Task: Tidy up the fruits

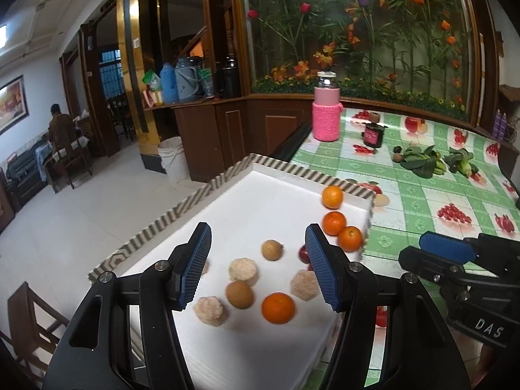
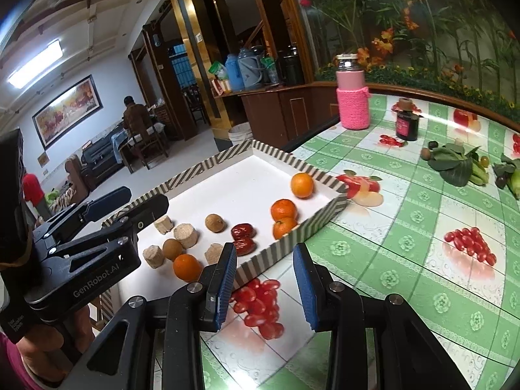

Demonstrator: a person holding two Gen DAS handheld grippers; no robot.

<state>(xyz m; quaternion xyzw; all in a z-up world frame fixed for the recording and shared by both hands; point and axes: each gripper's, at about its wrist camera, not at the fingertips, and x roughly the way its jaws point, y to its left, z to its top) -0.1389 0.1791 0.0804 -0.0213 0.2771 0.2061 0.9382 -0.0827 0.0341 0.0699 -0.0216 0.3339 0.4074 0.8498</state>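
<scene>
The striped tray [image 1: 182,208] sat at the table's edge and held everything. Three oranges [image 1: 333,222] lay along the tray's right wall, a fourth orange [image 1: 278,307] near its front among the tan cakes [image 1: 243,271] and brown longans [image 1: 240,294]; red dates [image 2: 242,232] lay mid-tray. The left gripper [image 1: 258,268] hung over the tray front, jaws wide and empty. The right gripper [image 2: 265,287] waited outside the tray, likewise agape, holding nothing. Sorting seemed midway; next, probably, closing on the stray orange.

A home dining room. Fruit-print tablecloth [image 2: 406,227] underfoot; at 12 o'clock a wooden sideboard [image 1: 208,123] with thermos flasks [image 1: 169,83]. At 9 o'clock, framed painting [image 2: 66,110], sofa [image 2: 78,172].
</scene>
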